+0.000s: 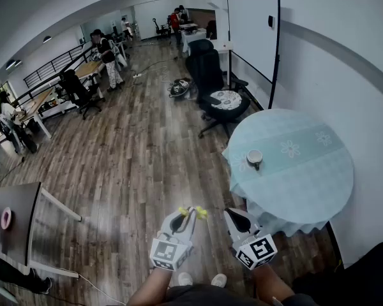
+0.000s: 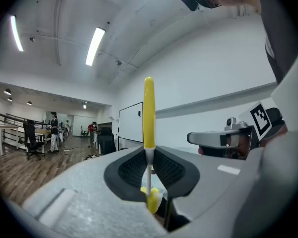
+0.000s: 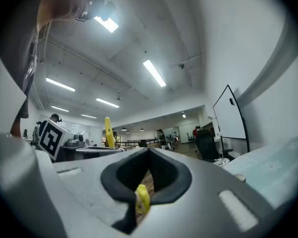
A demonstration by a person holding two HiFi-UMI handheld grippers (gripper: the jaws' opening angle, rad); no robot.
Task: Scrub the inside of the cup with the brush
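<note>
A white cup (image 1: pixel 255 158) stands on a round table (image 1: pixel 306 177) with a pale green cloth, well ahead of both grippers; it also shows small in the right gripper view (image 3: pixel 237 177). My left gripper (image 1: pixel 190 213) is shut on the thin stem of a yellow-handled brush (image 2: pixel 148 112), whose handle sticks up past the jaws. My right gripper (image 1: pixel 233 214) is held beside it with its jaws closed and nothing between them. Both grippers hang over the wooden floor near my feet, away from the table.
A black office chair (image 1: pixel 218 94) stands beyond the table next to a whiteboard (image 1: pixel 252 40). A dark desk (image 1: pixel 13 218) is at the lower left. People and desks fill the far end of the room. The white wall runs along the right.
</note>
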